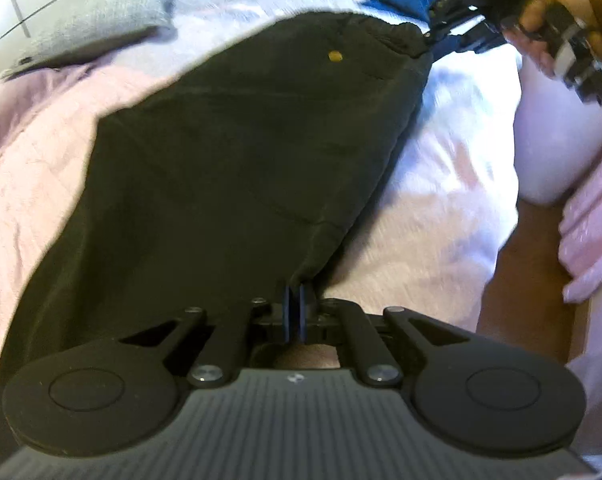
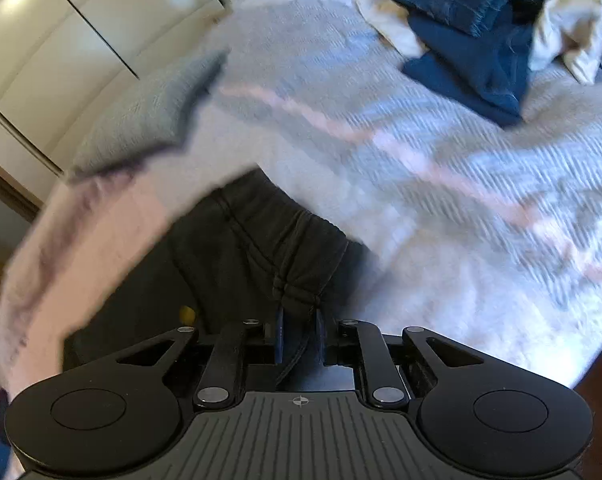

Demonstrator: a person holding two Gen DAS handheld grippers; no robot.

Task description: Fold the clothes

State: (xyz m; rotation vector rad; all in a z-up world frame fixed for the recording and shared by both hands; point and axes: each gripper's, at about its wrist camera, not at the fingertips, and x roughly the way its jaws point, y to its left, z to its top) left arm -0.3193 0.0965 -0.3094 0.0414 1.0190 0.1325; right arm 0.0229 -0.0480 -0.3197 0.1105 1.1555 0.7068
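Both grippers, left gripper (image 1: 295,306) and right gripper (image 2: 299,336), pinch the black garment (image 1: 241,152); only the left view shows, blurrily, its full spread.

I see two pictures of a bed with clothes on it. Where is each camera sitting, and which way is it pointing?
Left wrist: on the left gripper, looking along its fingers across the dark olive-black fabric garment it pinches, toward the right gripper and the holding hand.
Right wrist: on the right gripper, clamping the garment's gathered edge, facing the navy folded clothes; no hand shows.
Shared: garment, its yellow button, pale knitted bedspread, grey cushion.
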